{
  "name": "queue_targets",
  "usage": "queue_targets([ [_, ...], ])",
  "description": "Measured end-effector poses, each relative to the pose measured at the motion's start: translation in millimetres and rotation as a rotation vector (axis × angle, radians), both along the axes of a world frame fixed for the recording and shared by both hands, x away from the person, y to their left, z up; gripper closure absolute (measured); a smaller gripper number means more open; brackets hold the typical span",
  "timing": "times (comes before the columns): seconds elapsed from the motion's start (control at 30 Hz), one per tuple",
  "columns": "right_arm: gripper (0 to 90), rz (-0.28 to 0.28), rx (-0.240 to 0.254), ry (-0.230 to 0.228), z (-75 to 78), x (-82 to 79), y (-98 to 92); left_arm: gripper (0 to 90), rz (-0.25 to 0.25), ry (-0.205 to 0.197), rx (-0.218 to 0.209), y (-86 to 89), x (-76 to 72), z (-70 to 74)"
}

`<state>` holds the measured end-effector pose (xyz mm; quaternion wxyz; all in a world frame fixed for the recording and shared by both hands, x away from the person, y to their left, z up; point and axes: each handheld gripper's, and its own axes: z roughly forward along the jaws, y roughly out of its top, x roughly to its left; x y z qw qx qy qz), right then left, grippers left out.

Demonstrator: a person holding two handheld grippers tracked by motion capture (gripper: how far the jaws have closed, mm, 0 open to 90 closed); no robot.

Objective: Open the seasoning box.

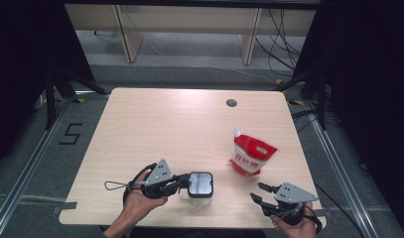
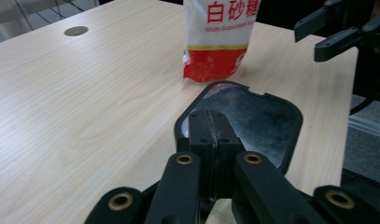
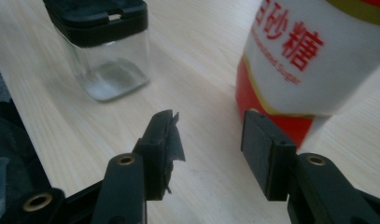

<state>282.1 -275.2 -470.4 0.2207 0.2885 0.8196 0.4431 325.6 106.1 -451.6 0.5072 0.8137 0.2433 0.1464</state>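
Recording lab, black curtains (image 1: 21, 74), floor rails (image 1: 26, 163), loose cables (image 1: 279, 39), bare wooden table (image 1: 165, 124)

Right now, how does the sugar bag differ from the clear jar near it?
The sugar bag is soft, opaque, red and white with printed lettering; the clear jar is rigid, see-through and looks nearly empty. The bag has a small white spout on top; the jar has a flat black lid. Both stand upright on the table.

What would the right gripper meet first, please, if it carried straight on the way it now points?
Most likely the red and white sugar pouch: it stands just ahead of the right gripper, nearer one of its open fingers. Depth is hard to judge; the clear jar sits off to the side.
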Motion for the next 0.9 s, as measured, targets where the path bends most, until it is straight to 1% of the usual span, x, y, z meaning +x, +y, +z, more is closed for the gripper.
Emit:
queue_targets([
  [0.07, 56.9, 0.013, 0.003, -0.004, 1.0, -0.7, 5.2, 89.1, 0.007, -0.004, -0.001, 1.8, 0.7, -0.1],
  [0.1, 57.4, 0.017, 0.013, -0.004, 0.8, -0.7, 7.8, 89.1, 0.010, 0.000, -0.007, 2.3, 0.7, -0.4],
  [0.13, 57.8, 0.029, 0.017, -0.016, 0.5, 0.3, 9.8, 89.1, 0.006, -0.002, -0.005, 3.1, 1.0, -0.4],
  [0.2, 58.5, 0.012, 0.030, 0.019, 0.4, -2.1, 13.9, 89.2, 0.009, 0.000, -0.003, 3.9, 0.5, -1.2],
  [0.23, 59.2, 0.026, 0.024, 0.006, 0.3, -0.6, 15.2, 89.1, 0.007, -0.001, 0.002, 4.1, 0.4, -1.5],
  [0.3, 60.4, 0.035, 0.027, 0.009, 0.4, -0.1, 17.3, 89.2, 0.006, -0.001, 0.009, 4.3, -0.5, -2.4],
  [0.33, 60.9, 0.040, 0.024, -0.003, 0.2, 0.6, 18.5, 89.1, 0.006, -0.003, 0.013, 4.4, -0.8, -2.8],
  [0.37, 61.7, 0.043, 0.025, 0.000, 0.2, 0.4, 19.7, 89.1, 0.008, 0.005, 0.007, 4.1, -1.2, -3.7],
  [0.4, 62.3, 0.059, 0.028, -0.003, -0.3, 1.4, 20.4, 89.1, 0.009, 0.006, 0.010, 4.1, -1.5, -4.3],
  [0.43, 63.1, 0.049, 0.027, 0.001, 0.5, 0.5, 21.9, 89.1, 0.008, 0.005, 0.015, 4.5, -1.5, -4.2],
  [0.47, 64.1, 0.053, 0.030, -0.002, 0.5, 0.8, 22.8, 89.2, 0.002, 0.002, 0.032, 5.6, -1.4, -3.6],
  [0.5, 65.3, 0.051, 0.035, -0.006, 1.0, 1.2, 23.7, 89.1, 0.007, 0.004, 0.022, 5.1, -1.8, -3.7],
  [0.53, 66.4, 0.068, 0.039, -0.009, 0.9, 2.5, 26.0, 89.1, 0.017, 0.009, 0.014, 4.5, -2.8, -3.8],
  [0.57, 67.3, 0.072, 0.036, -0.002, 1.2, 3.0, 27.4, 89.2, 0.009, 0.002, 0.014, 4.6, -2.3, -3.9],
  [0.6, 68.7, 0.064, 0.044, 0.007, 1.1, 2.8, 29.1, 89.2, 0.002, -0.004, 0.023, 5.1, -2.1, -4.0],
  [0.63, 70.2, 0.071, 0.049, 0.010, 0.9, 3.3, 31.8, 89.1, 0.003, -0.001, 0.034, 5.3, -2.7, -3.6],
  [0.67, 71.1, 0.085, 0.049, 0.004, 0.5, 5.6, 34.2, 89.1, 0.008, 0.002, 0.039, 5.9, -3.5, -3.3],
  [0.7, 72.6, 0.086, 0.048, 0.012, 0.9, 6.0, 36.6, 89.1, 0.006, 0.005, 0.029, 5.9, -3.3, -3.7],
  [0.73, 74.0, 0.097, 0.048, 0.010, 0.7, 6.6, 39.9, 89.1, 0.014, 0.003, 0.034, 6.4, -4.1, -3.3],
  [0.77, 75.3, 0.122, 0.044, 0.008, 0.4, 8.4, 42.7, 89.1, 0.013, 0.005, 0.030, 6.8, -4.2, -3.6],
  [0.8, 76.5, 0.128, 0.049, 0.000, 0.4, 9.1, 46.2, 89.1, 0.011, 0.008, 0.019, 6.7, -4.7, -4.2],
  [0.87, 78.3, 0.153, 0.042, -0.001, 1.2, 10.1, 53.5, 89.1, 0.013, 0.003, 0.034, 7.7, -5.8, -2.9],
  [0.9, 78.7, 0.153, 0.041, -0.003, 1.5, 10.3, 55.5, 89.1, 0.013, 0.003, 0.033, 7.8, -6.2, -3.0],
])
